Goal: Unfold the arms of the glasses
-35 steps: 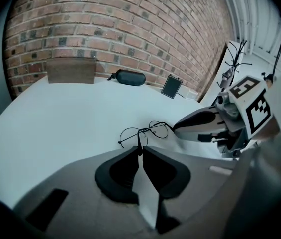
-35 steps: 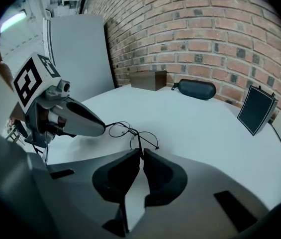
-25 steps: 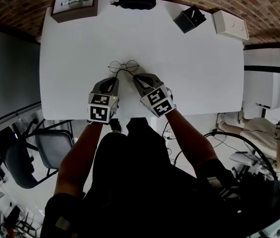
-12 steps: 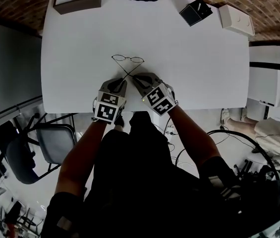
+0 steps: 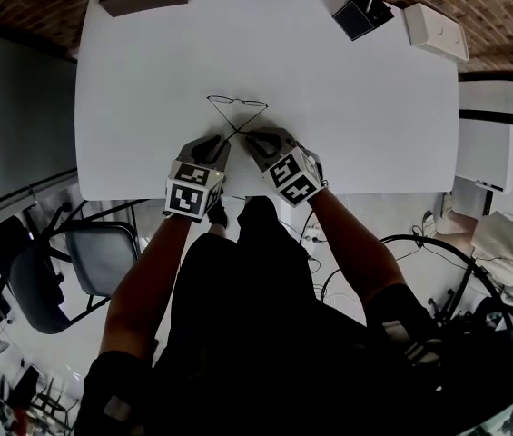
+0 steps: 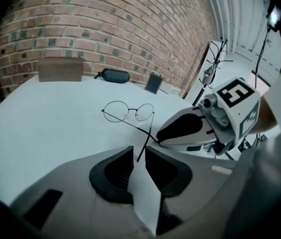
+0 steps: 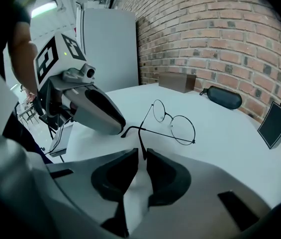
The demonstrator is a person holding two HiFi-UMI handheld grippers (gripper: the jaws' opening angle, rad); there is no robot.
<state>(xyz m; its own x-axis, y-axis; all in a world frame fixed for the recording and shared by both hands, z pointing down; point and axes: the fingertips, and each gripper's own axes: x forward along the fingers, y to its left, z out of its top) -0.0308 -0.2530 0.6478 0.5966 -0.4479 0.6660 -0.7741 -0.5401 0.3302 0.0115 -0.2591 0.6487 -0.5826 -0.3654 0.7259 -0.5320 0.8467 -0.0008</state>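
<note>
Between jaws of right gripper, glasses arm-tip

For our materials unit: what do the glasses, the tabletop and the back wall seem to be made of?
The glasses: probably thin dark metal wire, judging by the hair-fine rims and arms; clear lenses.
The tabletop: smooth matt white board, maybe laminate; even, no grain.
The wall: red-brown brick with pale mortar joints.

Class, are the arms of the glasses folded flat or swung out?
Partly out: both arms of the glasses angle away from the lenses and cross in an X.
</note>
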